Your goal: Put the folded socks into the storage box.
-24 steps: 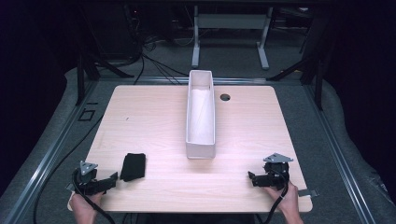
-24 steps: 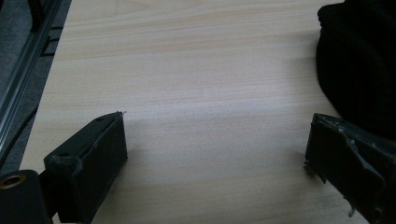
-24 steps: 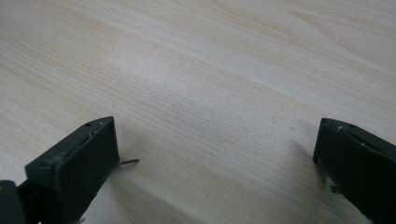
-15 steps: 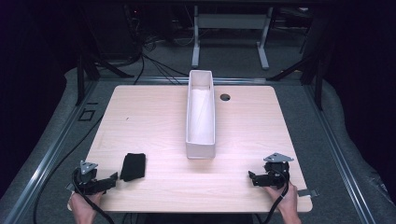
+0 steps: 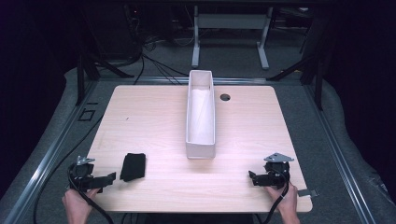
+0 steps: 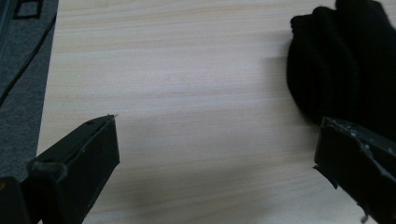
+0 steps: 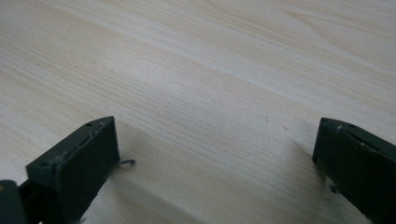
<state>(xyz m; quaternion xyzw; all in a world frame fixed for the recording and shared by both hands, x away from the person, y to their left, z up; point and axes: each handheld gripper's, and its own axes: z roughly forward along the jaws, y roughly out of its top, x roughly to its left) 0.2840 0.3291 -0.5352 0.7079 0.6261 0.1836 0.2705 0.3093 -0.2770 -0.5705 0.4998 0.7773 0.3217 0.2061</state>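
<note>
Hovering wide open just beside the folded black cloth at the table's near edge, the left gripper hasn't gripped it yet; the right gripper, wide too, holds nothing.

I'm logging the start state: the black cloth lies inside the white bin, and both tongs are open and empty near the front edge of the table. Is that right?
Not quite. The black cloth lies flat on the table, left of the white bin and apart from it, just ahead of the left tongs, as the high view shows. The rest holds: left and right tongs are open and empty.
</note>
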